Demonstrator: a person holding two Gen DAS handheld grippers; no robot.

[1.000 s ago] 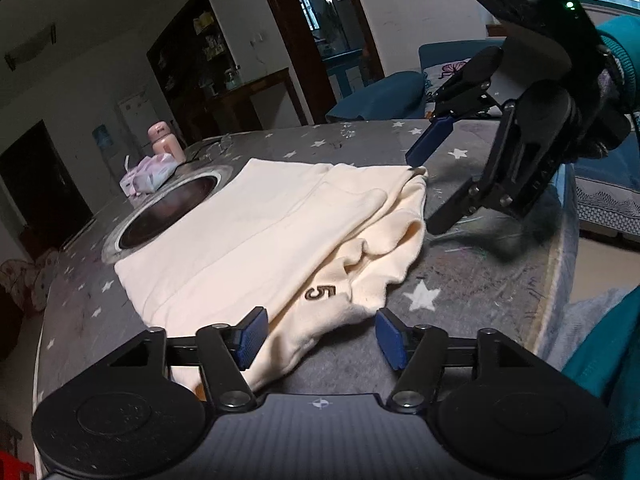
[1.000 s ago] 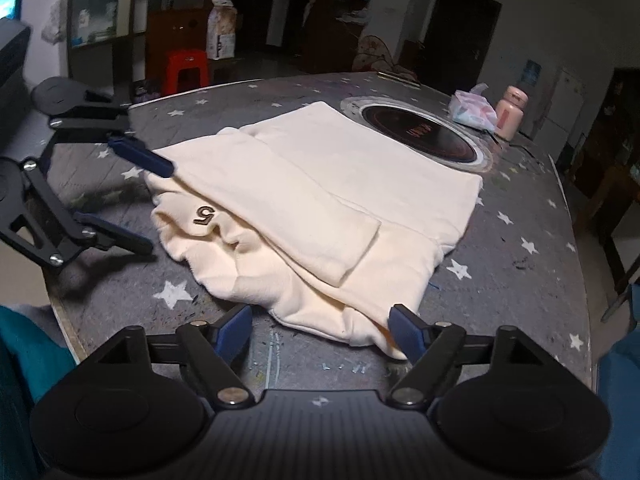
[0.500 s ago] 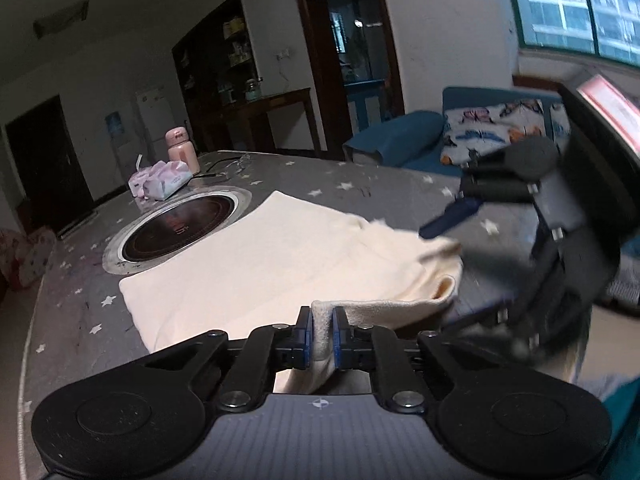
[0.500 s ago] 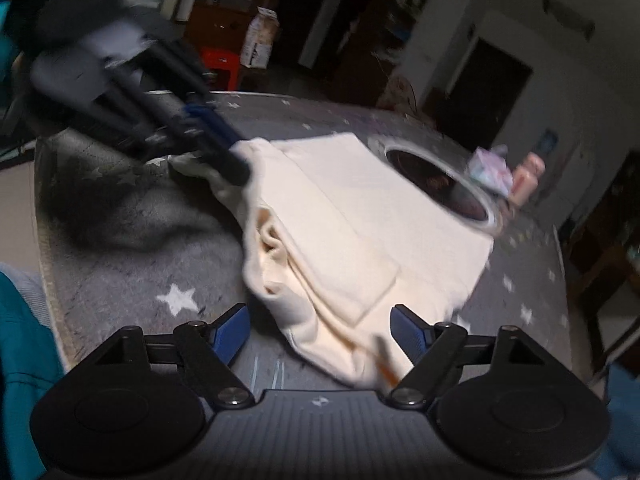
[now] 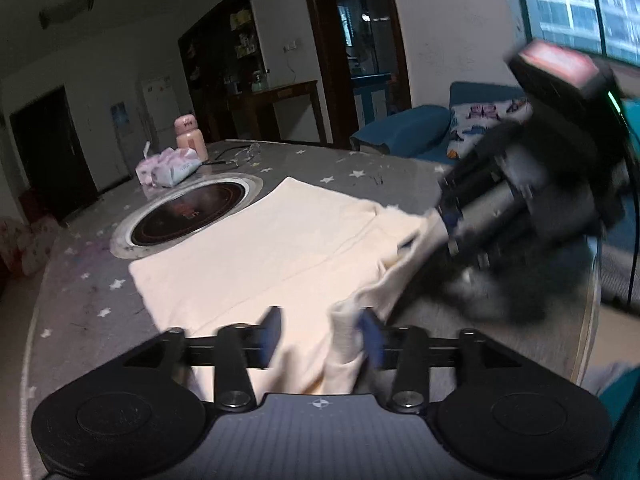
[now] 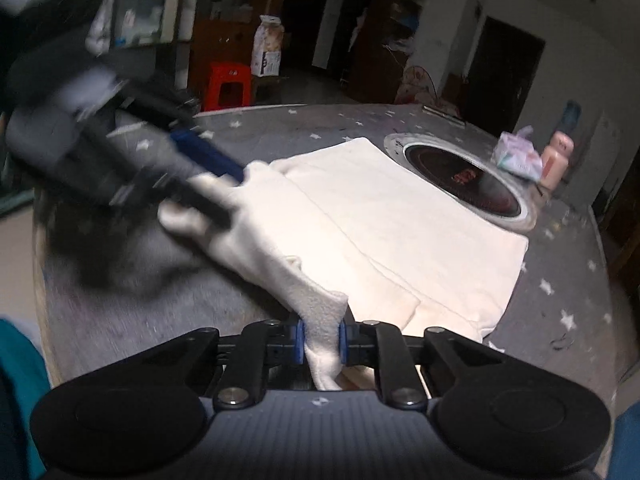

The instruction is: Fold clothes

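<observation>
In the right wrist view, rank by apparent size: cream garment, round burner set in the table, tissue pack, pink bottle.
1. cream garment
2. round burner
3. and 4. tissue pack and pink bottle: they look alike in size, so I leave them unranked.

The right claw (image 6: 321, 342) was clamped tight, its blue pads pinching a fold of cream cloth between them. The left claw (image 5: 322, 334) stood with its jaws apart, cloth lying loose between the pads, one fold against the right-hand pad. Each claw appeared motion-blurred in the other's view, reaching in from the side.
</observation>
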